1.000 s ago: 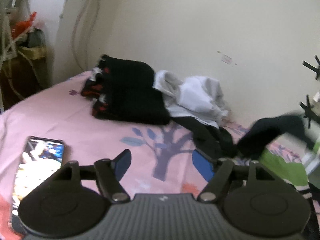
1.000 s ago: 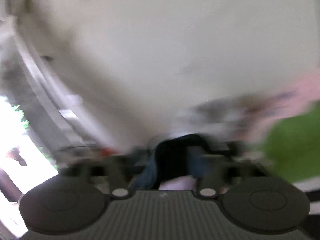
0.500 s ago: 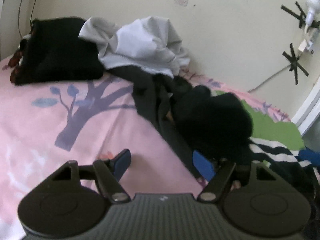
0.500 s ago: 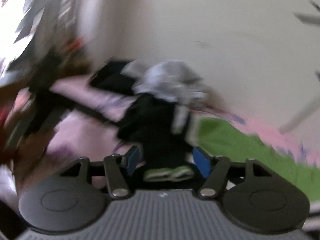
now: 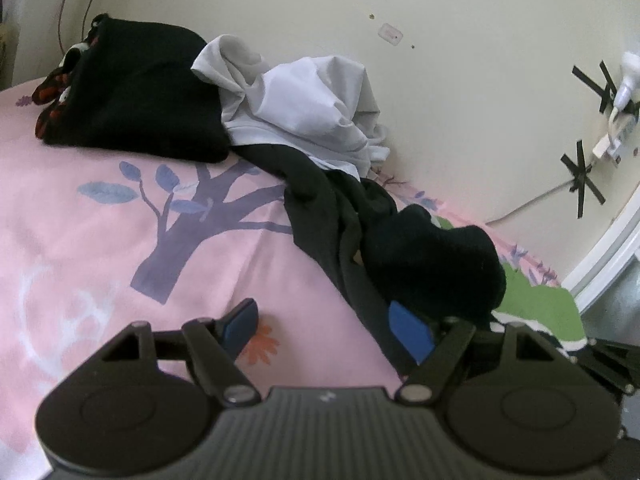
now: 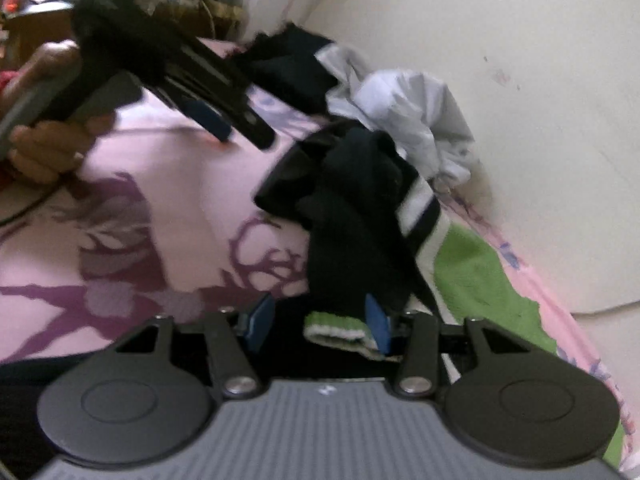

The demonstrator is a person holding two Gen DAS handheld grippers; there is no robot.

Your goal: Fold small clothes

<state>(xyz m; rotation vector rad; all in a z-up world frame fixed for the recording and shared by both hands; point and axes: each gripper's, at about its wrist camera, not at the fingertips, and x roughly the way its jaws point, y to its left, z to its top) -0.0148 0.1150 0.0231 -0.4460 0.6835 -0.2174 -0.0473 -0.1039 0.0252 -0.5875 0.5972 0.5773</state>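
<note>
left wrist view: bedsheet (image 5: pixel 100 240) shows no readable writing.

Count: one bed sheet (image 5: pixel 100 240), pink with tree print. One folded black garment (image 5: pixel 136 96). One crumpled white garment (image 5: pixel 312 108). One dark sock (image 6: pixel 352 248), green-cuffed. Two tape crosses (image 5: pixel 580 176) on wall.

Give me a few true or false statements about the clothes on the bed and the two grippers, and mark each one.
1. A grey-white garment lies bunched against the wall. True.
2. The bedsheet is plain blue. False: it is pink with a purple tree print.
3. A green-cuffed sock sits between the right gripper's closing jaws. True.
4. The left gripper is clamped on the black bundle. False: its jaws stand open with only sheet between them.
</note>
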